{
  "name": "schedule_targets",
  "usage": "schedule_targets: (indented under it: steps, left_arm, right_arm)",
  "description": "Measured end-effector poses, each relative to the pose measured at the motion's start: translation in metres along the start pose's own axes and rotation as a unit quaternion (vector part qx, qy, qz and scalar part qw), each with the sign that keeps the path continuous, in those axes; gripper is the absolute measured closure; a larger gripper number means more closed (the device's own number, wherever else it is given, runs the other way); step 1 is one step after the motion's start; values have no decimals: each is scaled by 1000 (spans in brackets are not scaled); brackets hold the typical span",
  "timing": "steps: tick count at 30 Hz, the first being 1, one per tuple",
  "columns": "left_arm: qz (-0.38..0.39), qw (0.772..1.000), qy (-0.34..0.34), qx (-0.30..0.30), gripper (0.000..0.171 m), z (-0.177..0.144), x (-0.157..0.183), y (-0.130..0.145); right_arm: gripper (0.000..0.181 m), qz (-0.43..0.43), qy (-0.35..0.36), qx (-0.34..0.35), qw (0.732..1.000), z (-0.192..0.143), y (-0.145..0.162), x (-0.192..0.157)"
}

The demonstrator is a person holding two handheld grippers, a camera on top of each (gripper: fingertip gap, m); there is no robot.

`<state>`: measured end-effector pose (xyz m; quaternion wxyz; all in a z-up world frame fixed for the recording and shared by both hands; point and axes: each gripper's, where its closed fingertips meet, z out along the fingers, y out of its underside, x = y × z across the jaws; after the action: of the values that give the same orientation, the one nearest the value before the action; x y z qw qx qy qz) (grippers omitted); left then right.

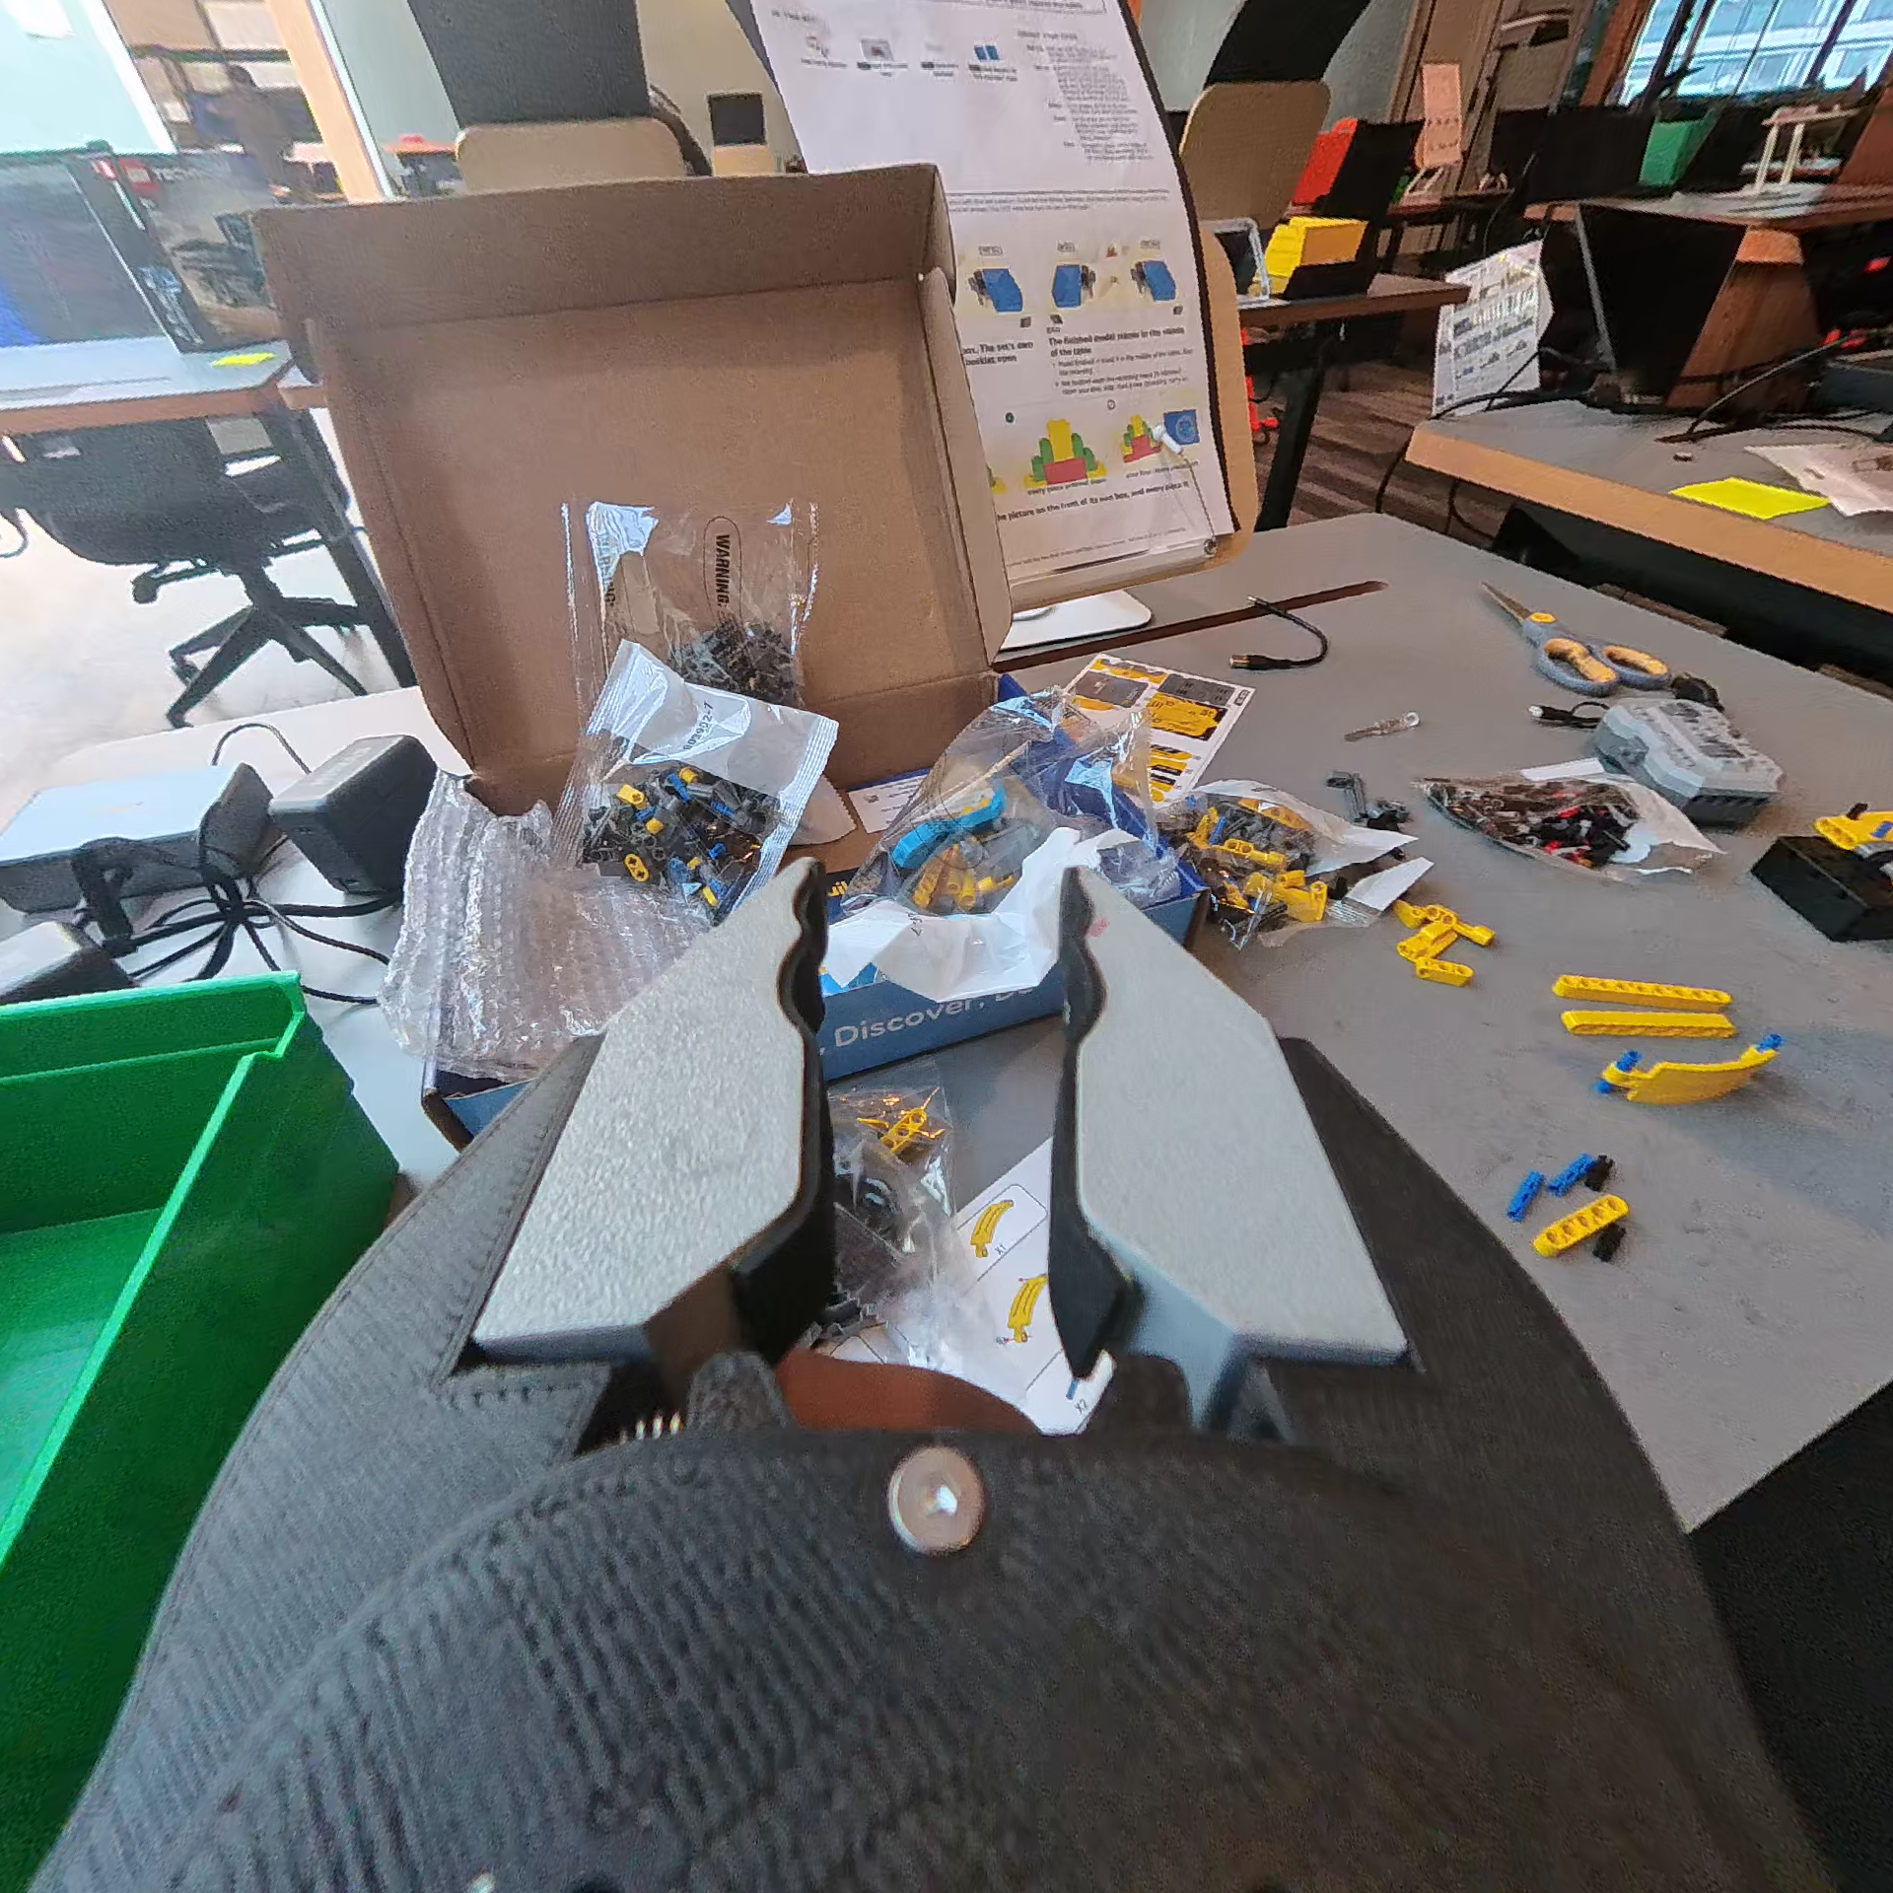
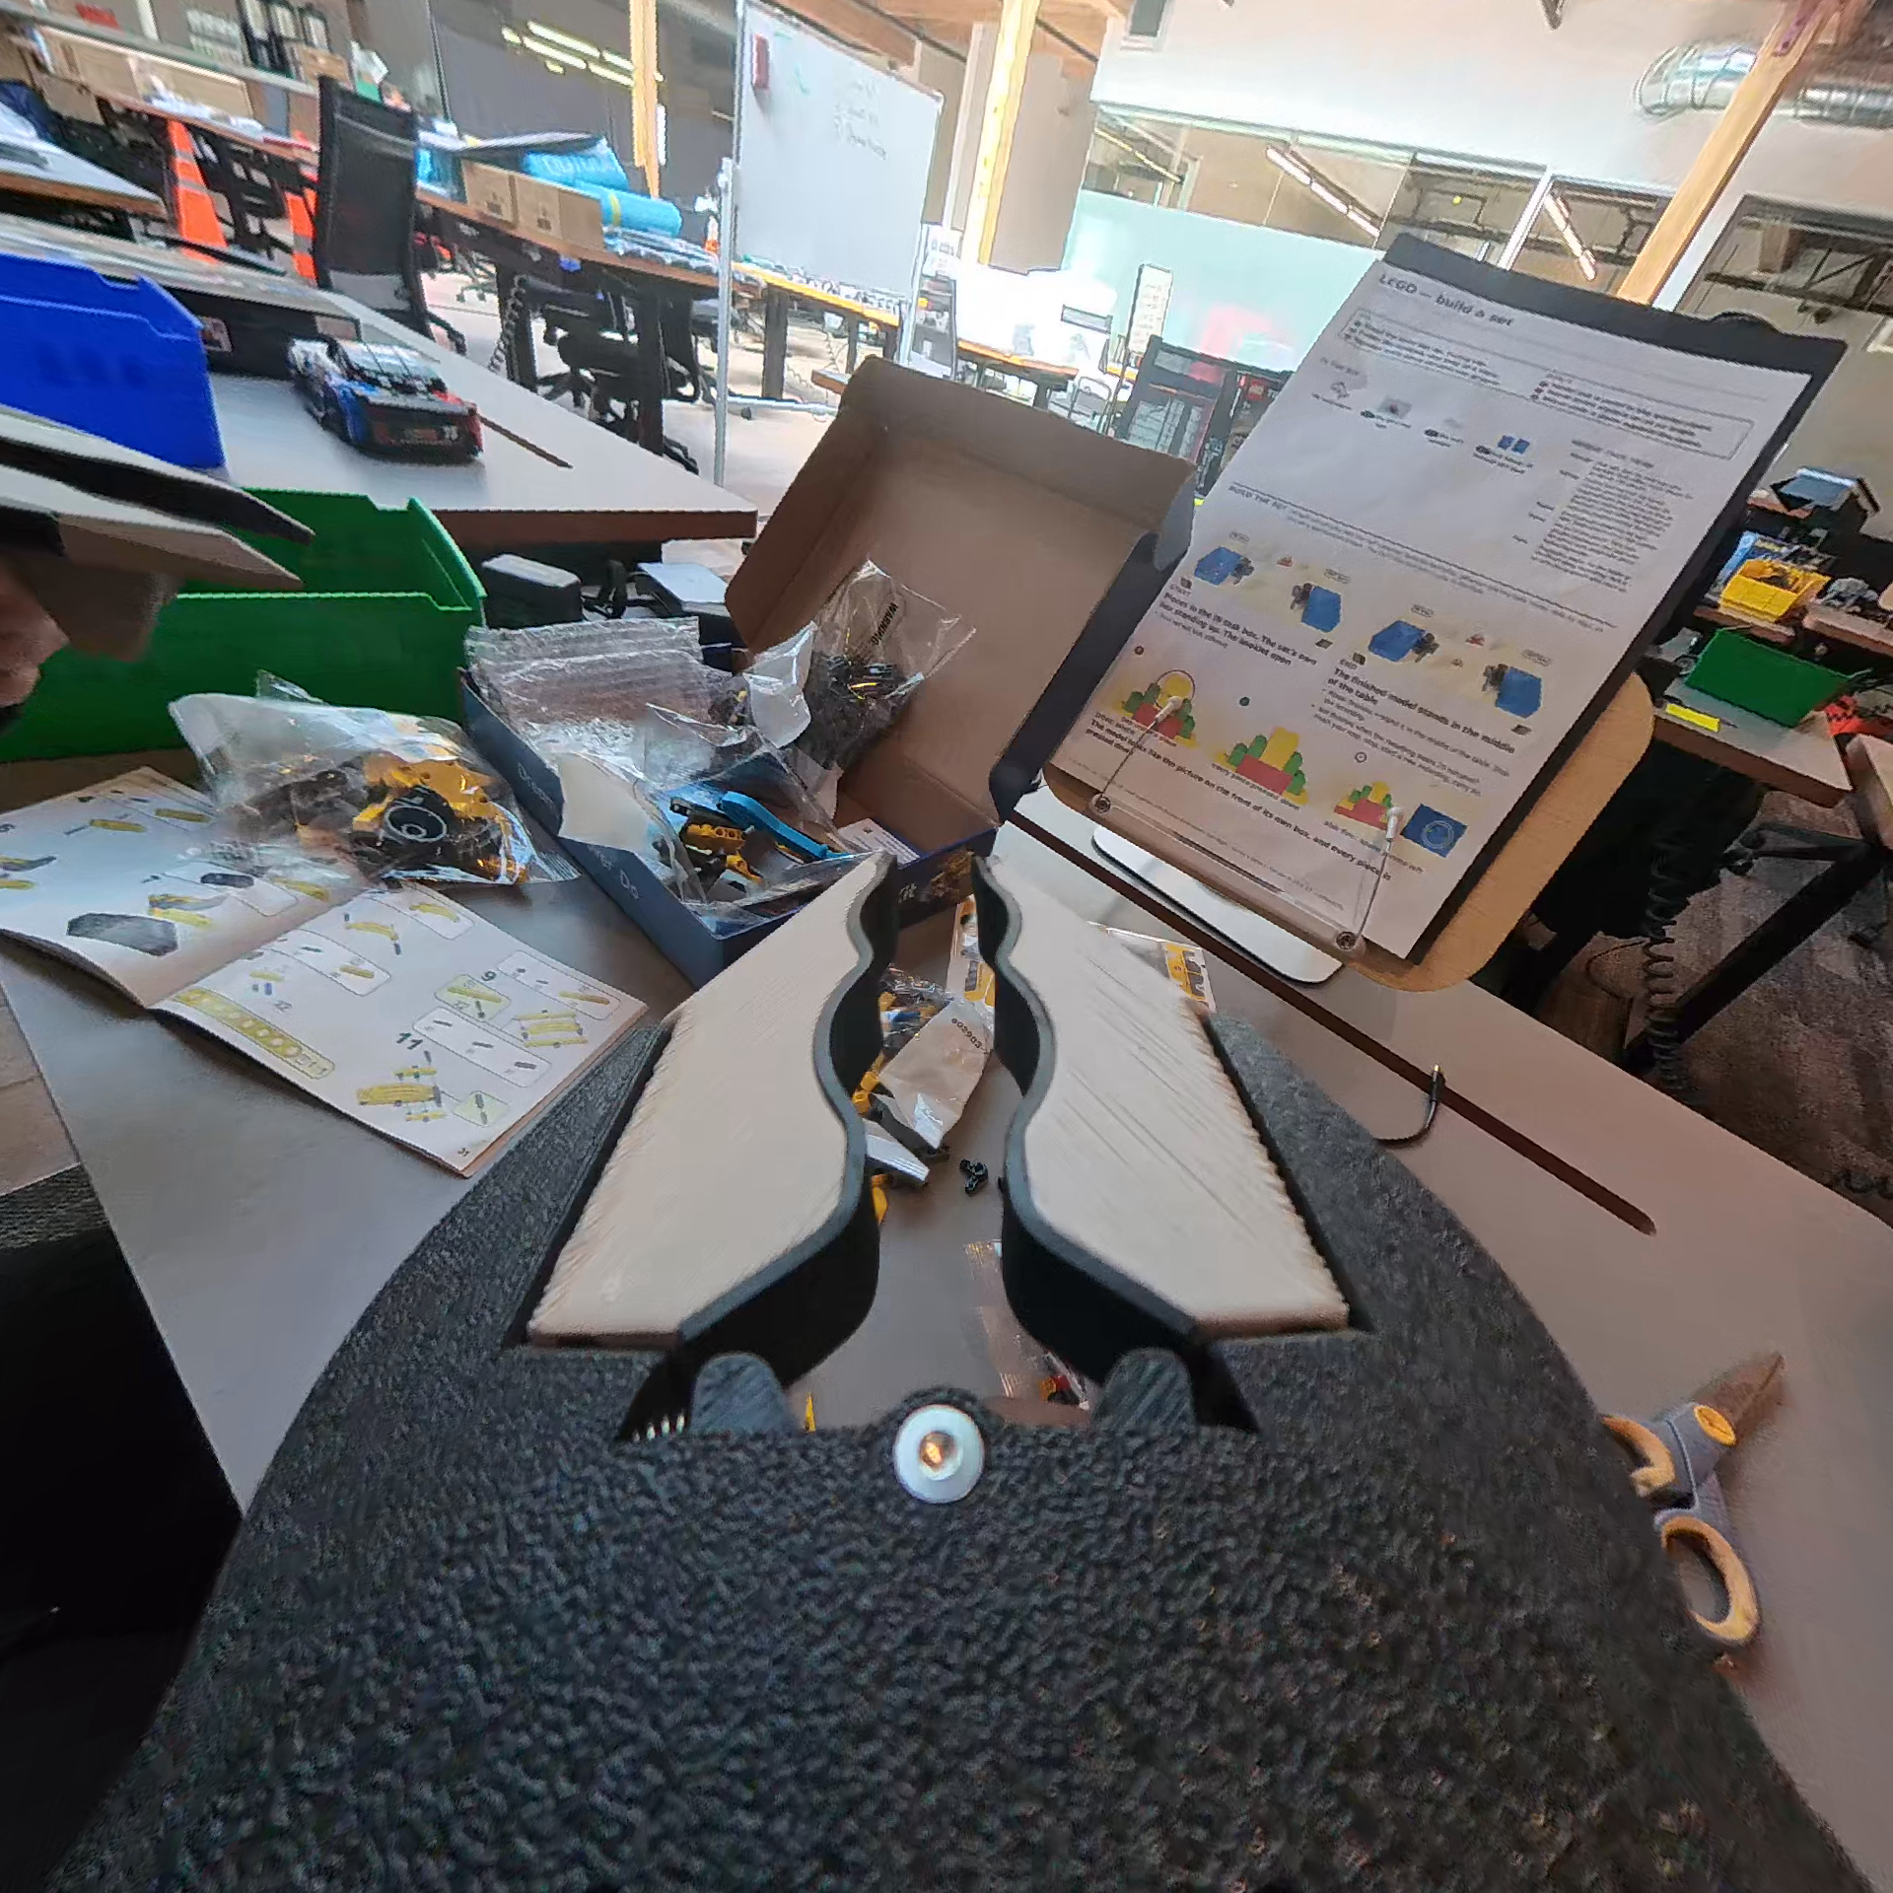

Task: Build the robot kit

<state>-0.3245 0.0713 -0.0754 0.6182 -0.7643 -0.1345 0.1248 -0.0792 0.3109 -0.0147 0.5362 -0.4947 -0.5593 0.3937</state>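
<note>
Left gripper (image 1: 937, 927) jaws open, empty, above the blue box (image 1: 953, 1035) of light, slippery parts bags (image 1: 681, 809); right gripper (image 2: 927, 901) jaws open, empty.

The right gripper (image 2: 927, 881) hangs with fingers apart above the desk (image 2: 256, 1209), holding nothing; a clear bag of parts (image 2: 927, 1065) lies between them.

The box (image 1: 656, 410) is brown cardboard inside, blue outside. Left of it sits a green bin (image 1: 154, 1178). Clear bags (image 1: 697, 809) hold yellow, blue and black pieces. On the grey table (image 1: 1690, 1332), right, lie yellow beams (image 1: 1639, 992) and blue pins (image 1: 1524, 1194). The far scissors (image 1: 1583, 656) have grey-blue and tan handles. The booklet (image 2: 389, 1004) is white with yellow pictures.
</note>
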Motion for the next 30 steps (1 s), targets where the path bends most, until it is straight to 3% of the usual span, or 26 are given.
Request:
schedule_targets:
  steps: [9,13,23,27,30]
  left_arm:
    - [17,1000,7,-2,130,0,6,0]
    - [21,1000,8,-3,130,1,7,1]
    - [20,1000,2,-6,127,0,2,2]
    - [38,998,-22,-44,115,-6,-15,15]
    - [60,992,-48,-102,119,-15,-36,35]
  right_arm:
    - [168,-64,-45,-43,996,11,13,-32]
    - [170,-96,-26,-66,993,15,23,-29]
    - [172,-80,-25,-59,995,14,20,-25]
    - [172,-84,-20,-60,994,13,21,-23]
    - [173,-81,-18,-57,995,12,20,-21]
